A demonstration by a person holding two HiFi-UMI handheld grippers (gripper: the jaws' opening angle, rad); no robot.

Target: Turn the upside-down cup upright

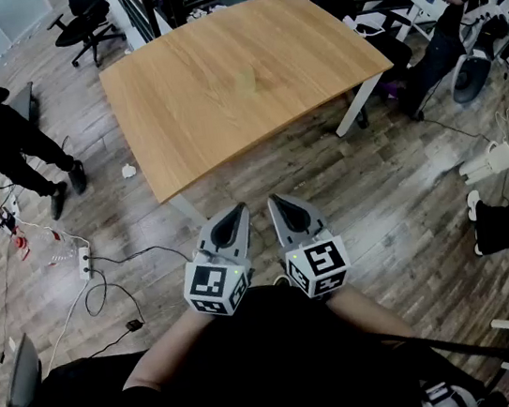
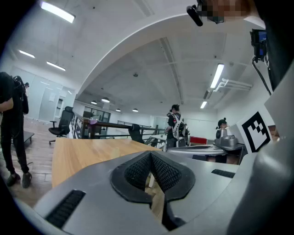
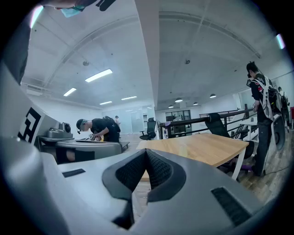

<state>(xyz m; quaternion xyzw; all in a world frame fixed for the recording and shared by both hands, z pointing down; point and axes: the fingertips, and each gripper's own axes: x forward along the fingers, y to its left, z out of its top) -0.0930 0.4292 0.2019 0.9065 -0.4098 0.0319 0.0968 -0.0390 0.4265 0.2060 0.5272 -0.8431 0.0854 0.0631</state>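
Wooden table [image 1: 183, 104], faint clear cup [image 1: 255, 79] near its middle

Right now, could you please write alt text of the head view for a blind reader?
A person in black holds two shut, empty tools, left tool and right tool, side by side above a wood floor, facing a wooden table.

Black shirt [image 1: 271, 375], grey left gripper [image 1: 239, 209], right gripper [image 1: 273, 200] — marker-printed cubes [image 1: 218, 287]

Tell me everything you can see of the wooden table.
The table has a light wood-look rectangular top with rounded corners on white legs. It stands level on the plank floor, ahead of the shut left gripper and right gripper, neither touching it. A faint pale smudge near its middle is too unclear to identify.
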